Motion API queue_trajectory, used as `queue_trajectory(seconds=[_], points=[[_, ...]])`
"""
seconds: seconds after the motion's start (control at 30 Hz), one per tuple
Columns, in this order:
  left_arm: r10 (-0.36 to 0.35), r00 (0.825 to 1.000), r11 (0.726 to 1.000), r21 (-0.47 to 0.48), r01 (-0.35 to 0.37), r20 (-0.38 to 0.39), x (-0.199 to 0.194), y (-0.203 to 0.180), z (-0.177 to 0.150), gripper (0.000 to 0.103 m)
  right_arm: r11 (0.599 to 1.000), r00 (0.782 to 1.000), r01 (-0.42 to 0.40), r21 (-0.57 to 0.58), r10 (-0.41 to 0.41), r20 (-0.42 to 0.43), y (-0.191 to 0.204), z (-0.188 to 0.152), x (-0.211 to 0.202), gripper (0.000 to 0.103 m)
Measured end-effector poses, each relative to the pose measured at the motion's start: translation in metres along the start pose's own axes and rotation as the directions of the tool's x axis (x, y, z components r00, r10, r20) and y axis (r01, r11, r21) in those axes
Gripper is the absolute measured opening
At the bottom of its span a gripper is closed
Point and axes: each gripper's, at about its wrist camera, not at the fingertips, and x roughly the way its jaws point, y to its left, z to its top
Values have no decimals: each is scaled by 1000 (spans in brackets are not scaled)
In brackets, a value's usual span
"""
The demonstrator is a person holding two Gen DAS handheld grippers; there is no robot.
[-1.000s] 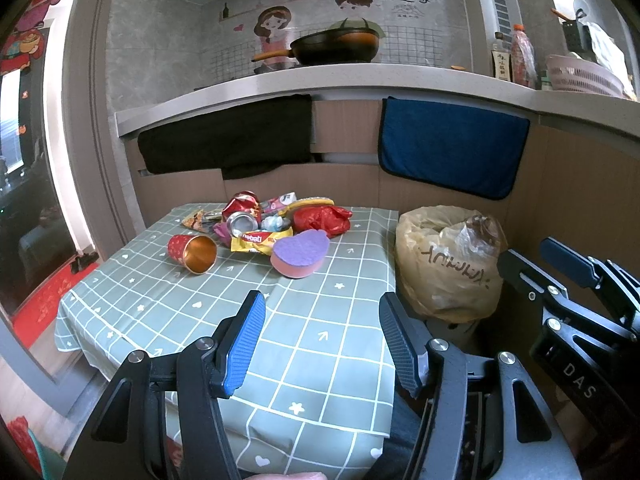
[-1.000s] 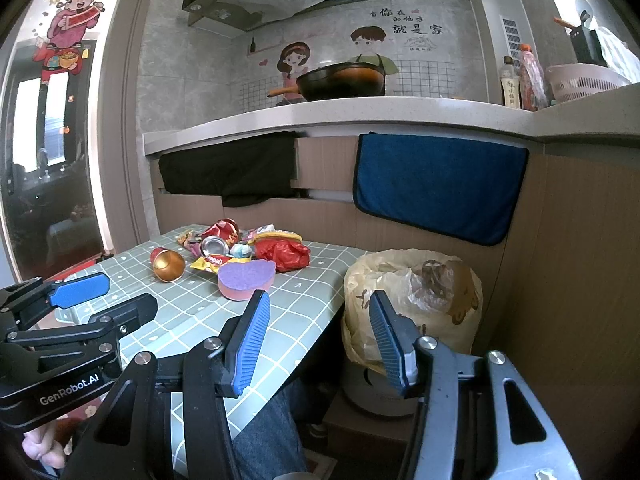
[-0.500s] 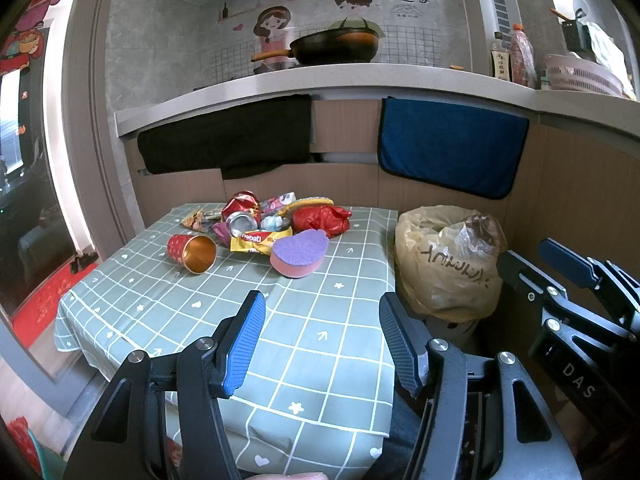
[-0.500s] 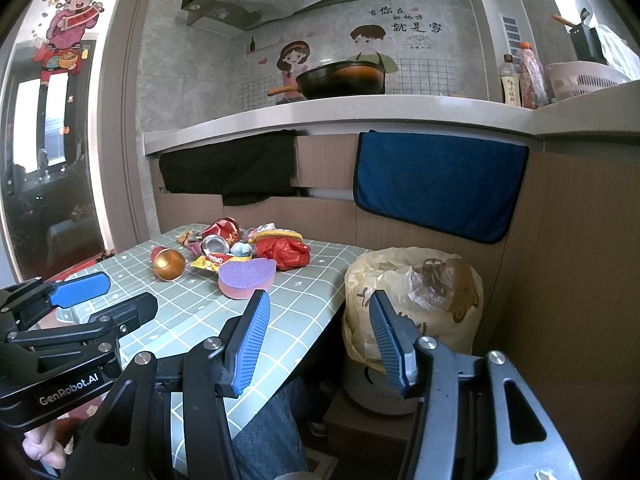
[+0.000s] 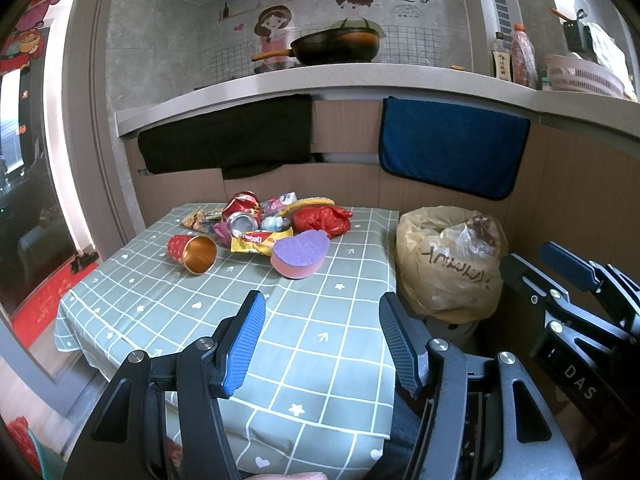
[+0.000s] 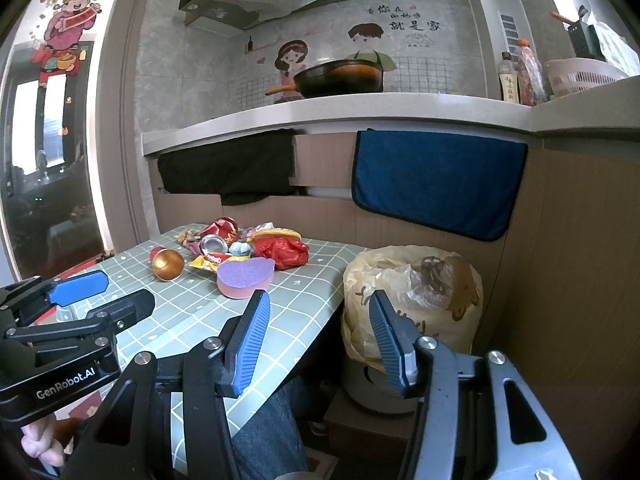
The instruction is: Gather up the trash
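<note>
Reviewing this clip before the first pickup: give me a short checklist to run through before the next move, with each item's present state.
1. Left gripper open and empty: ok.
2. Right gripper open and empty: ok.
3. Trash bag mouth open beside the table: ok.
4. Room left in the bag: cannot tell.
5. Paper cup lying on its side, apart from the pile: ok.
6. Sponge at the pile's near edge, nothing in front of it: ok.

- Ahead of my jaws I see a table under a green checked cloth.
- Beyond it, a wood-panelled counter with a black cloth and a blue towel hanging.
- Up top, a pan against a grey tiled wall.
- Far left, a bright window.
</note>
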Motion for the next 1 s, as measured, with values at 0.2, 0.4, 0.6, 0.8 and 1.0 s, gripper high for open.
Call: queue_trajectory(seconds=[0.2, 0.4, 0.6, 0.8, 1.0], points=[[0, 1000, 1000, 0, 0, 2, 0, 0, 0, 60, 1000, 1000, 0, 7, 0, 1, -2, -1, 1, 50], [0, 1000, 1000, 0, 0, 2, 0, 0, 0, 60, 1000, 1000, 3, 9, -3, 5, -2, -1, -1, 50], [-3, 1000, 1000, 3, 3, 2, 1, -2, -1, 60, 1000, 1000, 3, 12, -3, 5, -3, -1, -1, 50], [-14, 1000, 1000, -1, 14, 2, 3, -4, -1, 60, 1000, 1000, 3, 12, -3, 5, -3, -1, -1, 50], [-101, 995, 993, -71, 99, -26, 22, 14, 14, 60, 1000, 1000, 17, 0, -17, 25, -5, 6, 6, 50]])
